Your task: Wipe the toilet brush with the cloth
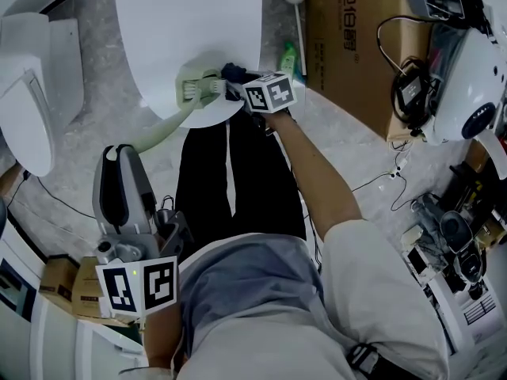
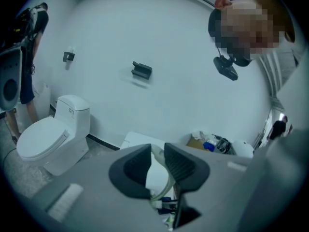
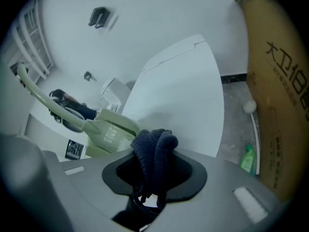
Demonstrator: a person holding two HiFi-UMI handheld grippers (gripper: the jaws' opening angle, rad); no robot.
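A pale green toilet brush lies over the edge of a white panel (image 1: 190,22). Its head (image 1: 194,85) is at the panel's near edge, and its curved handle (image 1: 158,129) runs back to my left gripper (image 1: 119,153), which is shut on the handle's end. In the left gripper view the handle (image 2: 167,182) passes between the jaws of that gripper (image 2: 157,151). My right gripper (image 1: 235,85) is shut on a dark blue cloth (image 1: 232,73). The cloth (image 3: 154,146) bulges out of the right gripper (image 3: 154,166), right beside the brush head (image 3: 108,132).
A white toilet (image 1: 32,93) stands on the floor at the left. A big cardboard box (image 1: 356,46) is at the right, with a green bottle (image 1: 289,58) and a white-tipped stick (image 1: 297,14) beside it. Cables and gear (image 1: 444,220) crowd the far right.
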